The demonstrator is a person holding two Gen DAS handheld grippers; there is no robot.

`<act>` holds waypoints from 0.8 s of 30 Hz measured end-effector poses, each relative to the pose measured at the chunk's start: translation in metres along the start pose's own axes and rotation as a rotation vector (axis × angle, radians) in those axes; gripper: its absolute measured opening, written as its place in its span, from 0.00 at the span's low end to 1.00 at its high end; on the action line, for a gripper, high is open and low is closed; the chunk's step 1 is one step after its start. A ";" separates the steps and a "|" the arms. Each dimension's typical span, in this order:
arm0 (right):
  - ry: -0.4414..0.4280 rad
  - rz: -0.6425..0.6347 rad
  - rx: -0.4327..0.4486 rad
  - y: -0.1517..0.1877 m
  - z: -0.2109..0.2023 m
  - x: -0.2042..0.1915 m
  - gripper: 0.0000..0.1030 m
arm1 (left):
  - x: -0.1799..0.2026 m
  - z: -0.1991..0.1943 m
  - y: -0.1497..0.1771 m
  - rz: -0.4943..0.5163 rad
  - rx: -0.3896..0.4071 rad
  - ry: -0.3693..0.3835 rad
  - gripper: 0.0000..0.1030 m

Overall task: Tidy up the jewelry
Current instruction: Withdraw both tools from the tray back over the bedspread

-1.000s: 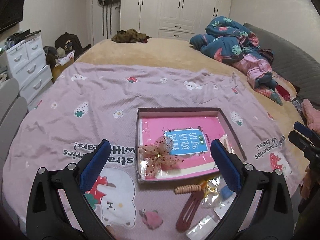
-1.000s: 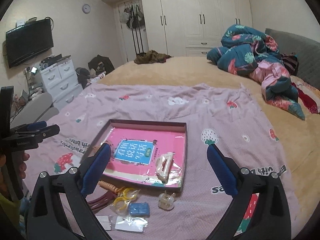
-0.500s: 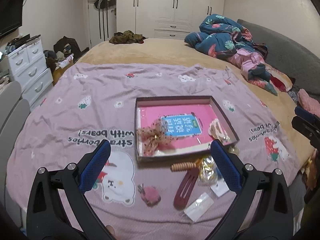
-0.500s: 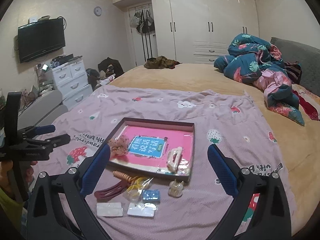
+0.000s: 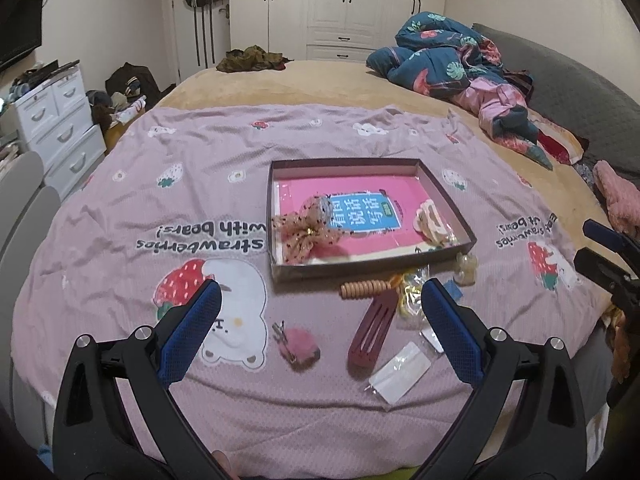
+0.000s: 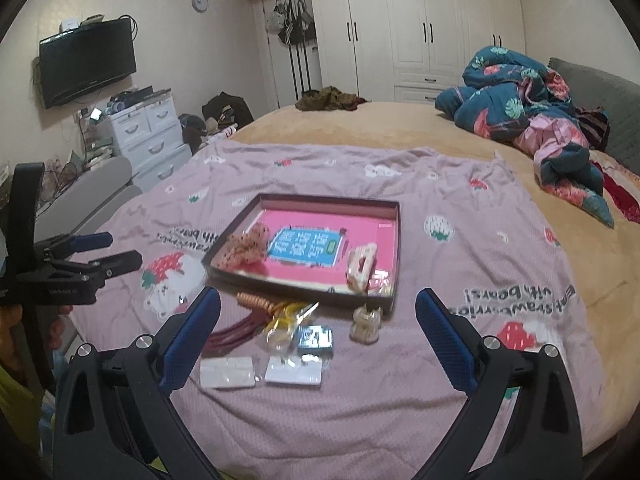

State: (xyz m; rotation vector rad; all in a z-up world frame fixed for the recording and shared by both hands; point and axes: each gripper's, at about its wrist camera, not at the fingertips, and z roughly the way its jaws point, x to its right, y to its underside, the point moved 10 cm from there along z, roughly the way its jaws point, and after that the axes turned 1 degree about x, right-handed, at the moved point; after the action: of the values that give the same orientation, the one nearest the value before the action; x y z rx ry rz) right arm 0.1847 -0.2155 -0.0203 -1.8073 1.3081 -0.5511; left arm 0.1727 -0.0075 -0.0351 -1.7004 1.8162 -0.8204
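I held both claws wide apart and empty above the near edge of the bed. My left claw [image 5: 320, 320] hung over the pink pompom clip [image 5: 298, 346] and the dark red hair clip [image 5: 370, 334], neither pad touching anything. My right claw [image 6: 318, 326] hovered over the small packets [image 6: 228, 372] and the blue piece [image 6: 315, 339].

The shallow box [image 5: 276, 216] lay flat on the pink blanket [image 5: 180, 152], open side up, so it could serve as the collecting place. Two pieces already sat inside it: the dotted mesh bow [image 5: 308, 230] by its left wall and the cream claw clip [image 5: 430, 222] by its right wall. I judged they were kept at opposite ends to leave the middle free.

Everything else lay loose just in front of the box: the beige spiral clip [image 5: 362, 290] close against its front wall, the yellow crinkled bag [image 5: 410, 296] beside that, and a small clear clip [image 6: 366, 322] near the box's right corner.

Both claws pointed forward and slightly down, level with each other. In the right view my left hand [image 6: 56, 326] gripped its handle low at the left edge. About two pieces stowed, most still to go, by my reckoning.
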 end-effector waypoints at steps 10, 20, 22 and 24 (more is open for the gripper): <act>-0.008 -0.010 -0.070 0.038 0.011 -0.007 0.95 | 0.007 0.007 0.034 0.007 -0.047 0.026 0.91; -0.011 -0.002 -0.127 0.066 0.027 -0.007 0.95 | 0.016 0.023 0.068 0.032 -0.114 0.050 0.91; -0.008 -0.002 -0.138 0.071 0.030 -0.006 0.95 | 0.019 0.028 0.074 0.035 -0.130 0.057 0.91; -0.005 -0.005 -0.145 0.075 0.034 -0.004 0.95 | 0.022 0.032 0.077 0.042 -0.139 0.059 0.91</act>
State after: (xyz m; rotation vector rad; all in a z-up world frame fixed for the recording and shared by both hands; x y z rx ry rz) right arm 0.1657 -0.2087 -0.1002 -1.9288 1.3712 -0.4637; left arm 0.1413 -0.0294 -0.1124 -1.7329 1.9836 -0.7492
